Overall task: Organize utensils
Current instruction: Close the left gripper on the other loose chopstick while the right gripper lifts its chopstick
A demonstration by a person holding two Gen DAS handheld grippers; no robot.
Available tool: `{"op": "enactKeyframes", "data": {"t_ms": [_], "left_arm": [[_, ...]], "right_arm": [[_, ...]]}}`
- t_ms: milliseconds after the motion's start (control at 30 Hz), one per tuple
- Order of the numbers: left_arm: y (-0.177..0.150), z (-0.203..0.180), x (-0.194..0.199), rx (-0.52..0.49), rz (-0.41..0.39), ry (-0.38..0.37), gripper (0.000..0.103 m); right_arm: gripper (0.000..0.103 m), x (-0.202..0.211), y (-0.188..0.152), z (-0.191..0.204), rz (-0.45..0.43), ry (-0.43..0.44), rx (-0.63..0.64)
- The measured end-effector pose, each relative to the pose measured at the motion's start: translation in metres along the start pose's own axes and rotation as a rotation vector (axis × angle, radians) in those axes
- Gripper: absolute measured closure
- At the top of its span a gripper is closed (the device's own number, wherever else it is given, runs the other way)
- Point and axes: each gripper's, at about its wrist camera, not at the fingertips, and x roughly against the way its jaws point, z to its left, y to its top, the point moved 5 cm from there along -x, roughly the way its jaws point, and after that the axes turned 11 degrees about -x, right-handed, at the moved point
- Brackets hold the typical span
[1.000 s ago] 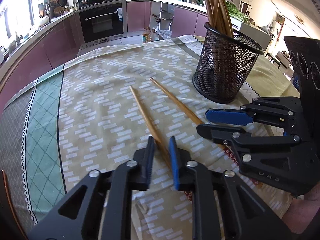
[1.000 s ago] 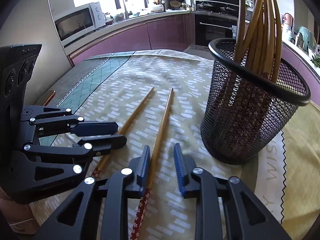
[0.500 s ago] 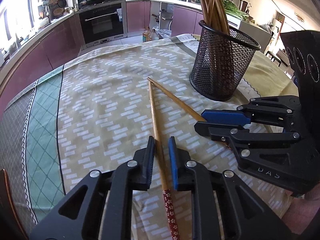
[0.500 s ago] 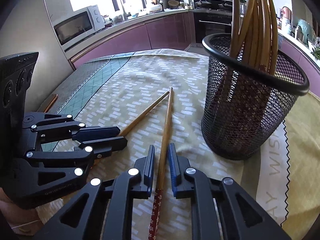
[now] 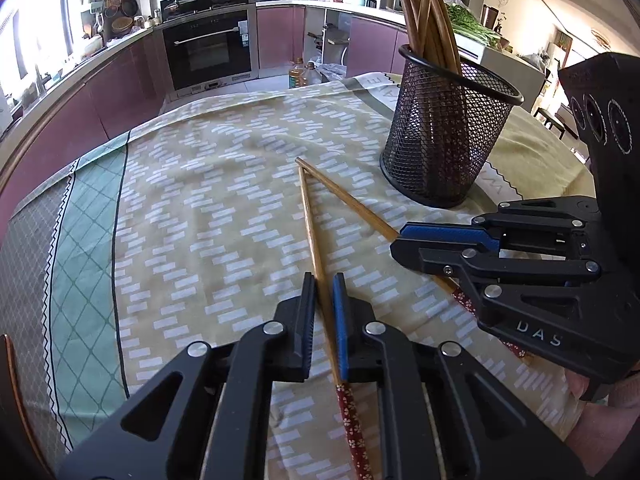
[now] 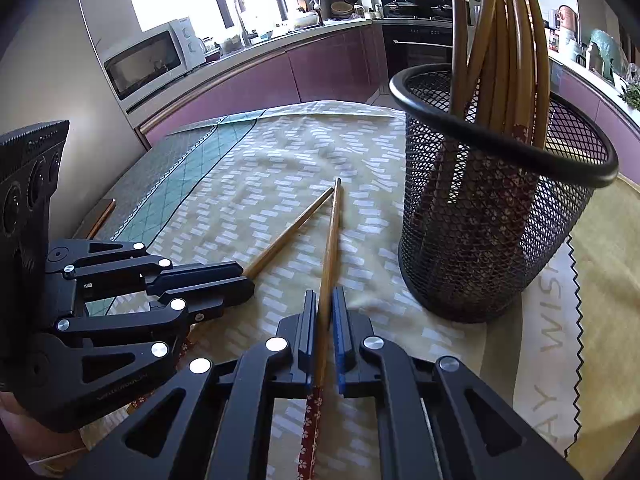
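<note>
Two wooden chopsticks with red flowered ends lie on the patterned tablecloth (image 5: 200, 200), their far tips touching in a V. My left gripper (image 5: 323, 280) has its jaws closing, pads pressed on the left chopstick (image 5: 310, 220). My right gripper (image 6: 323, 294) is also closing, and it pinches the right chopstick (image 6: 330, 248). Each gripper shows in the other's view: the right gripper (image 5: 398, 242) over the right chopstick (image 5: 348, 204), the left gripper (image 6: 246, 280) over the left chopstick (image 6: 288, 236). A black mesh holder (image 5: 440, 140) (image 6: 480, 220) stands upright just right of the pair.
Several long chopsticks (image 6: 500, 40) stand in the holder. A person's hand (image 5: 600, 420) grips the right tool. A brown wooden edge (image 6: 100, 216) lies at the table's left side. Purple kitchen cabinets and an oven stand beyond the table's far edge.
The two chopsticks have swung from side by side until their far tips meet. Both pairs of jaws have narrowed onto their chopsticks, the right pair most.
</note>
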Motion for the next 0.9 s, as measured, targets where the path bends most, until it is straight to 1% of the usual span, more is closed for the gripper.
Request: {"op": "enactKeyframes", "data": {"t_ms": [133, 367, 633, 900], "left_arm": [[-0.001, 0.003, 0.002, 0.019, -0.002, -0.010, 0.096], [-0.002, 0.002, 0.011, 0.025, -0.018, -0.021, 0.096], [0.001, 0.004, 0.030, 0.049, -0.062, -0.044, 0.096], [0.004, 0.008, 0.049, 0.075, -0.115, -0.070, 0.096]], "right_arm": [[0.097, 0.005, -0.001, -0.002, -0.006, 0.021, -0.013], [0.097, 0.017, -0.001, 0.001, -0.032, 0.051, -0.016], [0.097, 0.037, -0.001, 0.006, -0.067, 0.096, -0.018], [0.097, 0.056, 0.001, 0.012, -0.117, 0.122, -0.011]]}}
